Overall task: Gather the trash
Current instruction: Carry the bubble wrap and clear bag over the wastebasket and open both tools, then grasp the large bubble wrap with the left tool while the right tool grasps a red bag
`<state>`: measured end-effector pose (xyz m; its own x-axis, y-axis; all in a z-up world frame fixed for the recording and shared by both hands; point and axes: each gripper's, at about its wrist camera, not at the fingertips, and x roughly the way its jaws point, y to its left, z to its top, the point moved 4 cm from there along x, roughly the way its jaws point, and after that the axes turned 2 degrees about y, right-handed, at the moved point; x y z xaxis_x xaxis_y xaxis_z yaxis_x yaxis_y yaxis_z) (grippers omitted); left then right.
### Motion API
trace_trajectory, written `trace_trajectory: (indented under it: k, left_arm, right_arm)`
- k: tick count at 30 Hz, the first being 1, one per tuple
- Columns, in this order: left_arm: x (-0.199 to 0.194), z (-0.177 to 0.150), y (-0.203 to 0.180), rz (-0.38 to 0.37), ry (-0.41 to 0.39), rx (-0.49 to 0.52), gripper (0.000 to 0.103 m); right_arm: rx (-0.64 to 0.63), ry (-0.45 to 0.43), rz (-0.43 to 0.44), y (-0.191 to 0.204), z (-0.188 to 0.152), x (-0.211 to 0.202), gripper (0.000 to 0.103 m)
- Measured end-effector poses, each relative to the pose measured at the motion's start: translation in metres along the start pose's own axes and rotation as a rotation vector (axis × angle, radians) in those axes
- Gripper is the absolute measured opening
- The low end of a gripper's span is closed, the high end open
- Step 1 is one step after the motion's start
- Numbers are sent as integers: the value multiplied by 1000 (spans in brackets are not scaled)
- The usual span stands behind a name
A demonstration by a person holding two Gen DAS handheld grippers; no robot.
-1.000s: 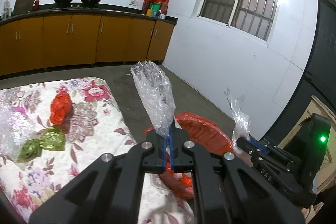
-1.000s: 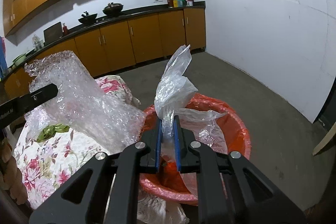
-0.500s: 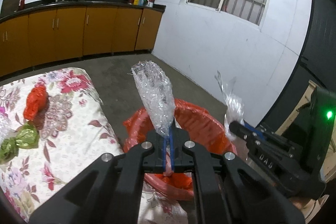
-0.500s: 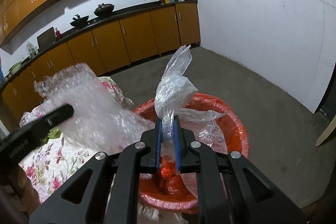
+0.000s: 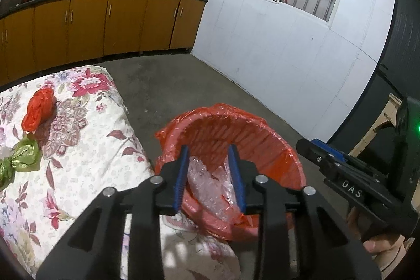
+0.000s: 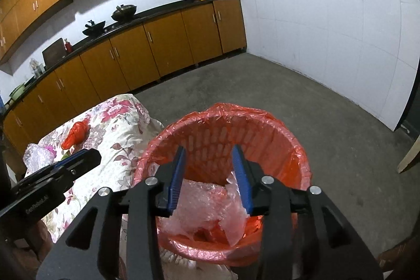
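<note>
left gripper (image 5: 210, 175) and right gripper (image 6: 211, 176) jaws have just been opening and stand apart, empty, above the red-lined bin (image 6: 302, 154); bubble wrap (image 6: 204, 204) lies inside

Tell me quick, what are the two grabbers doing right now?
Left gripper: open, just been opening, empty above the red bin.
Right gripper: open, just been opening, empty; clear plastic lies below in the bin.

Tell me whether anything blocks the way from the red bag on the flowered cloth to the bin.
Nothing visible does. The red bag lies on the flowered cloth; the bin stands open beside the cloth's edge, bare cloth between them.
</note>
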<state>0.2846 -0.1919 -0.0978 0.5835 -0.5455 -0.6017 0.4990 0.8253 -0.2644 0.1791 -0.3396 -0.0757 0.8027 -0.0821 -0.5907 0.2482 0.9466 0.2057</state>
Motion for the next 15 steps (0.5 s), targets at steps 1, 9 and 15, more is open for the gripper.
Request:
trace_trajectory:
  k: [1,9,15]
  left_arm:
    - [-2,0,2,5,-4,-1,35]
    - [-22,-4,34,84,-22,-69,50]
    - [-58,-13,78,234,-66,-99,64]
  right_arm:
    - [-2,1,-1,0,1,0,38]
    - [-36,1,-8,7,0,-2,38]
    - [-72,4,15,24,-1,-1,38]
